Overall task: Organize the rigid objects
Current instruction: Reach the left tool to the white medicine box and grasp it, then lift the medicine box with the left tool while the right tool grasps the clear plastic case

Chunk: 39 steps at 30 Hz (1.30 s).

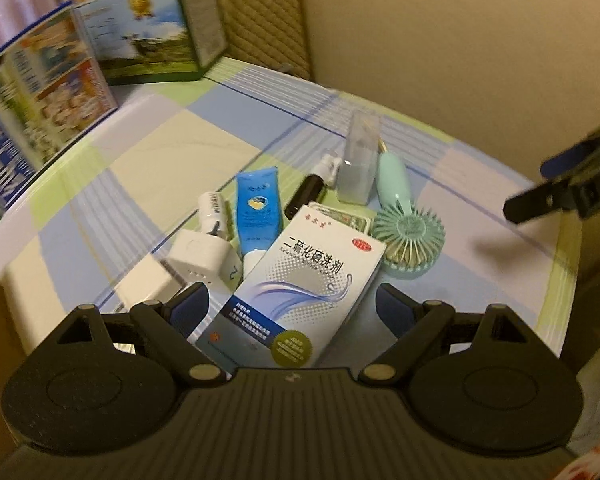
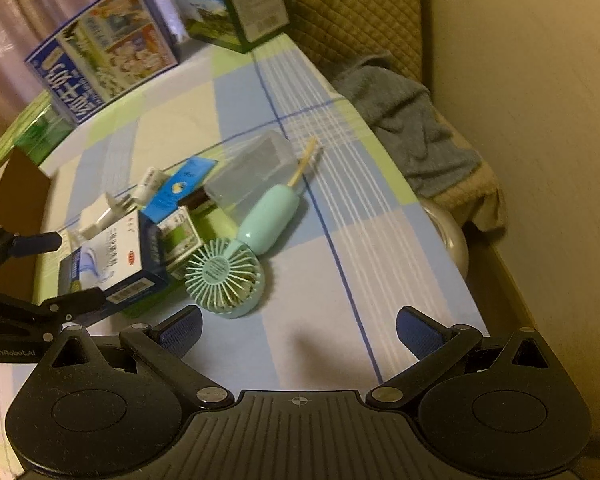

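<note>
A pile of small items lies on the checked tablecloth [image 1: 148, 160]. A white and blue medicine box [image 1: 300, 280] lies nearest, between the open jaws of my left gripper [image 1: 292, 308], not pinched. Around it are a white plug adapter [image 1: 204, 256], a blue tube [image 1: 256, 208], a dark spray bottle [image 1: 308, 192], a clear plastic case [image 1: 358, 164] and a mint handheld fan [image 1: 404, 232]. In the right wrist view my right gripper [image 2: 298, 330] is open and empty over bare cloth, just short of the fan [image 2: 228, 276]; the medicine box [image 2: 112, 264] sits between the left gripper's fingers [image 2: 76, 300].
Two large printed cartons [image 1: 48, 92] [image 1: 152, 28] stand at the back left of the table. A quilted chair back [image 1: 260, 12] and a grey cloth [image 2: 412, 120] lie beyond the far edge. The table's right edge [image 2: 452, 240] runs close to a beige wall.
</note>
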Each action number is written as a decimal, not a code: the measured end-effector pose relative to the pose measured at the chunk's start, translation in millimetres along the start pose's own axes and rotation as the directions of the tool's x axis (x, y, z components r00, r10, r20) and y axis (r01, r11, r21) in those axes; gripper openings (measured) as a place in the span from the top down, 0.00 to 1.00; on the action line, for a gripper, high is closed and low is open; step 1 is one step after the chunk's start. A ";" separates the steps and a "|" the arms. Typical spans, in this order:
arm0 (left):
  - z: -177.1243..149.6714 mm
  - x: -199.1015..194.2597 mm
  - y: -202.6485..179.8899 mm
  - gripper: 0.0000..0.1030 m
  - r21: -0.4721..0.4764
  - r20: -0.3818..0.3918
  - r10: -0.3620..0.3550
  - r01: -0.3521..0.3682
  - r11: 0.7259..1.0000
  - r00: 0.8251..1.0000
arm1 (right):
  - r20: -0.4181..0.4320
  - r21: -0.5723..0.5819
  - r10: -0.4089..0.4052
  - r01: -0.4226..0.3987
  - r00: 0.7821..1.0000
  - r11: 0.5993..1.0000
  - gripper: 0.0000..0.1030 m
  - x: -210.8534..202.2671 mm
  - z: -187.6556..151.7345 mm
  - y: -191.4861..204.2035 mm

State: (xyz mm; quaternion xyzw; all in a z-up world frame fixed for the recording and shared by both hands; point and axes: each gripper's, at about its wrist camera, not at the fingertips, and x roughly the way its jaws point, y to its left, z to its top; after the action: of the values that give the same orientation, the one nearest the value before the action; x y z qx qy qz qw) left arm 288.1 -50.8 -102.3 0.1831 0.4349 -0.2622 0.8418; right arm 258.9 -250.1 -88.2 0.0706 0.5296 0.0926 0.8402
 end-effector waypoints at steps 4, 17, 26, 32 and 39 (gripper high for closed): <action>-0.1 12.7 6.8 0.14 0.082 -0.036 -0.051 0.054 0.995 0.998 | -0.006 0.058 -0.030 0.031 1.000 0.998 0.02 1.8 -4.4 -3.4; 2.6 40.2 13.6 0.33 0.142 -0.100 -0.124 0.138 0.980 0.987 | -0.002 0.152 -0.071 0.070 0.997 0.986 0.02 -3.6 -15.9 -10.6; 1.3 19.2 14.6 0.40 0.043 -0.034 -0.081 0.083 0.996 0.996 | 0.020 0.082 -0.031 0.030 0.999 0.996 0.02 1.6 -2.2 3.6; 2.4 -18.1 24.3 0.40 -0.125 0.070 -0.001 0.009 0.992 0.998 | 0.051 0.010 0.020 -0.020 0.998 1.000 0.11 11.4 23.1 18.1; -1.4 -38.7 53.5 0.40 -0.309 0.041 0.180 -0.159 0.938 0.983 | 0.069 -0.053 0.064 -0.060 0.996 0.997 0.25 32.1 61.4 34.3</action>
State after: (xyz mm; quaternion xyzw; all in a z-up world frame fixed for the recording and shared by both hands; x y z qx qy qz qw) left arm 300.6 3.4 -66.7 0.0787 0.4237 -0.1246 0.8937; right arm 325.1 -210.7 -82.6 0.0690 0.4946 0.1295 0.8566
